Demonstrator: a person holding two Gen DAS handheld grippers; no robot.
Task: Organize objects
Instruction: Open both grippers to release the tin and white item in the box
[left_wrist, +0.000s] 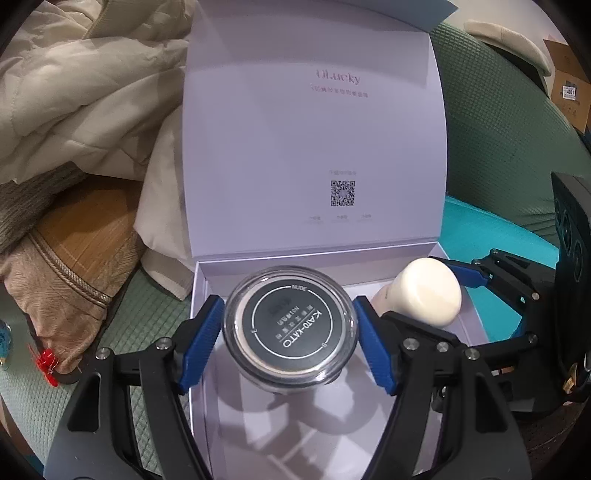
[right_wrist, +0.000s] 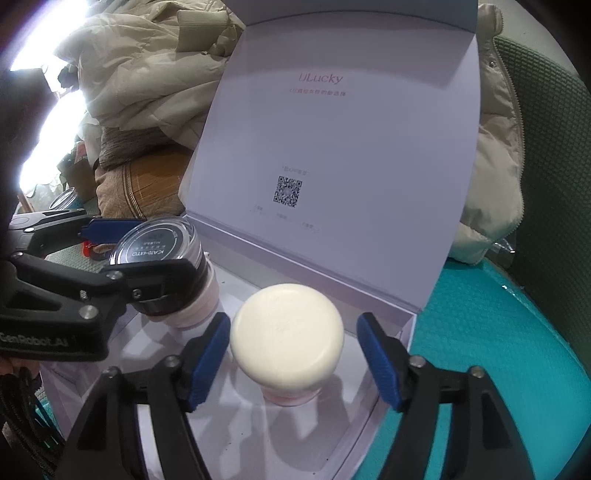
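Note:
An open white gift box (left_wrist: 201, 275) lies in front of me with its lid (right_wrist: 332, 147) standing upright at the back. My left gripper (left_wrist: 289, 341) is shut on a round clear jar with a black KATO-KATO lid (left_wrist: 291, 325), held over the box's left side; both blue pads press on its rim. From the right wrist view the same jar (right_wrist: 155, 243) appears at the left. A cream-capped jar (right_wrist: 286, 332) stands on the box floor to the right. My right gripper (right_wrist: 293, 350) straddles it, open, with a gap at the right pad (right_wrist: 380, 362).
A cream padded jacket (left_wrist: 92, 92) and a brown cushion (left_wrist: 74, 251) lie left of the box on a green quilted surface (left_wrist: 147, 321). A teal padded mat (right_wrist: 480, 350) lies under and to the right of the box. A small red thing (left_wrist: 46, 362) sits at the far left.

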